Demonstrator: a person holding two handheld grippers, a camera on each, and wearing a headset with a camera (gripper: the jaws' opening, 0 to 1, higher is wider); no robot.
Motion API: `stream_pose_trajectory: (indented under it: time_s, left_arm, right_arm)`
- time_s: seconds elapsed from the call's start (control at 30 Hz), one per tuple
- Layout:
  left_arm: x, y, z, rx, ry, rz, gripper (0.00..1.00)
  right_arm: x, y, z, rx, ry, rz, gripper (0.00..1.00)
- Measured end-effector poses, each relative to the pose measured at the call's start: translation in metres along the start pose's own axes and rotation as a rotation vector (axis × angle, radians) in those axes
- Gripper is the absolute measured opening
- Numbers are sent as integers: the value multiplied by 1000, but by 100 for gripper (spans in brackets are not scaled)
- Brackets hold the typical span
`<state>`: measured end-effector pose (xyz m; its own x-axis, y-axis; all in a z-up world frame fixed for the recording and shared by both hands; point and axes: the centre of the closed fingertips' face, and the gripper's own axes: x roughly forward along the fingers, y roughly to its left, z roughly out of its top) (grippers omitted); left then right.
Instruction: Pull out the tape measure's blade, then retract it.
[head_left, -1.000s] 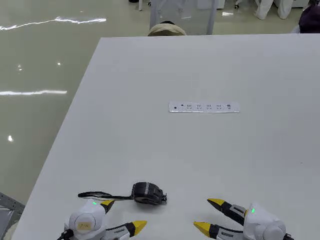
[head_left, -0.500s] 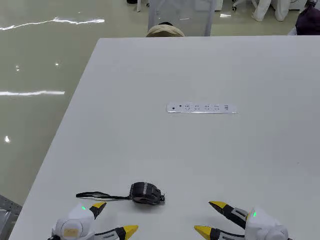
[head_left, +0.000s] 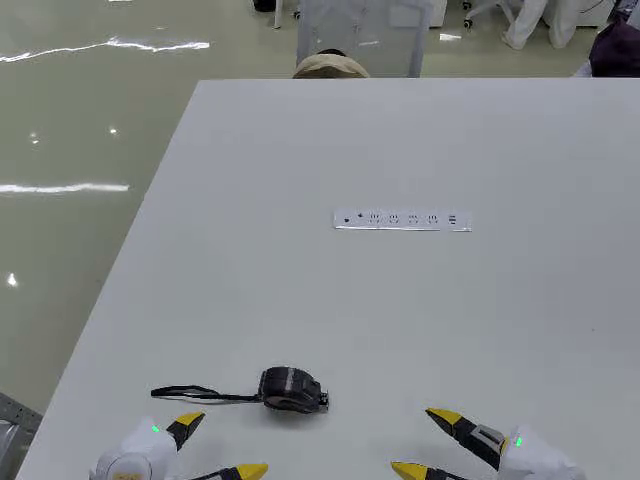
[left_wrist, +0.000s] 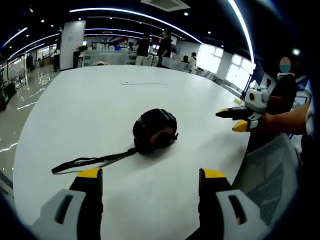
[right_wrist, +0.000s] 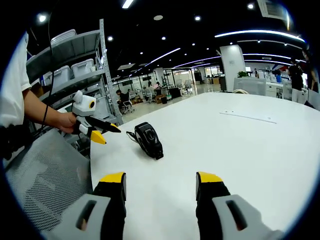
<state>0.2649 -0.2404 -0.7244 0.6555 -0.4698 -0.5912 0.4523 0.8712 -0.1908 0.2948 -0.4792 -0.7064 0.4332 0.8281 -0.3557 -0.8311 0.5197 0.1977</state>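
Head view: a black tape measure (head_left: 292, 390), strap trailing left, lies near the front edge of the white table (head_left: 400, 130) — the left gripper (head_left: 220, 445) and right gripper (head_left: 422, 441) hover apart from it, jaws spread, empty. Left gripper view: tape measure ahead, between the jaws. Right gripper view: tape measure ahead, left of centre

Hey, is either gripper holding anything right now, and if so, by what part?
Nothing is held. The left gripper and right gripper are both open, and the tape measure lies on the table, apart from both.
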Motion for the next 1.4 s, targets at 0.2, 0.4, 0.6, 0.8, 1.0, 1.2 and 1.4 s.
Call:
stream_pose_trajectory:
  time_s: [0.2, 0.4, 0.6, 0.8, 1.0, 1.2, 1.4]
  left_arm:
    - [-5, 3, 2, 1, -26, 12, 79]
    - [-11, 3, 0, 6, -38, 13, 80]
    - [-16, 5, -4, -1, -40, 21, 80]
    - [-24, 9, -6, -11, -50, 34, 80]
    - [-28, 14, -9, -24, -63, 46, 81]
    - [-31, 13, -9, -31, -67, 51, 80]
    - [-35, 15, -9, -37, -73, 61, 80]
  right_arm:
    - [-7, 1, 1, 2, -3, -14, 58]
    - [-11, 3, 1, -2, -4, -22, 59]
    - [-16, 3, -1, 0, -9, -31, 59]
    - [-20, 8, -1, 1, -11, -37, 60]
    - [-22, 12, -3, 2, -10, -43, 60]
    - [-26, 14, -2, 3, -15, -54, 60]
    - [-32, 12, -4, 8, -22, -74, 60]
